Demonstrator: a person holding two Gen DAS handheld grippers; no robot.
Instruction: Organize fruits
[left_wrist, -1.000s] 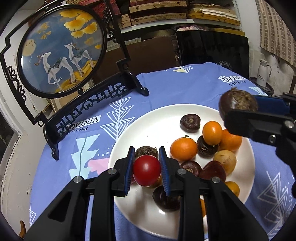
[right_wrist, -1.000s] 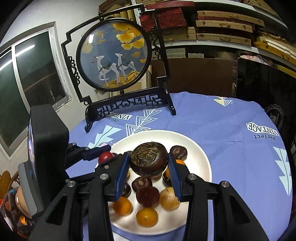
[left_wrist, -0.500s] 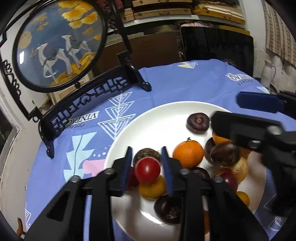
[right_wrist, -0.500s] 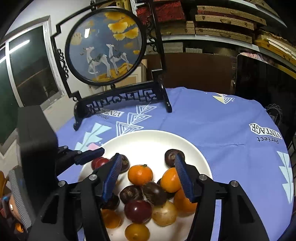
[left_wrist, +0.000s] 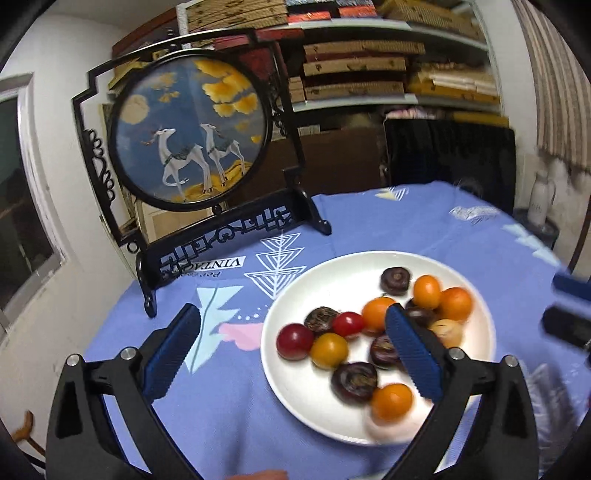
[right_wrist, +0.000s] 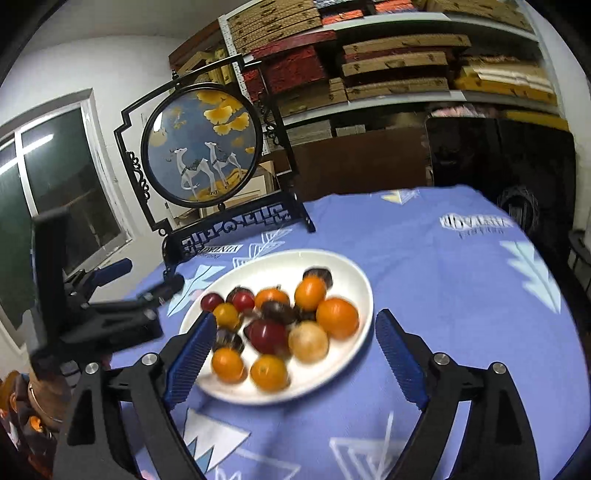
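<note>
Both held fruits, cherry tomato (left_wrist: 347, 324) and water chestnut (right_wrist: 276, 311), now lie on white plate (left_wrist: 317, 398). Left gripper (left_wrist: 291, 350) and right gripper (right_wrist: 295, 354) jaws just opened wide, empty.

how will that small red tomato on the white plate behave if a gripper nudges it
The small red tomato looks round and glossy, so it would probably roll and may slip off the fingers. It touches other fruit on the white plate, so a nudge likely shifts them too. Its skin looks thin; squeeze gently.
</note>
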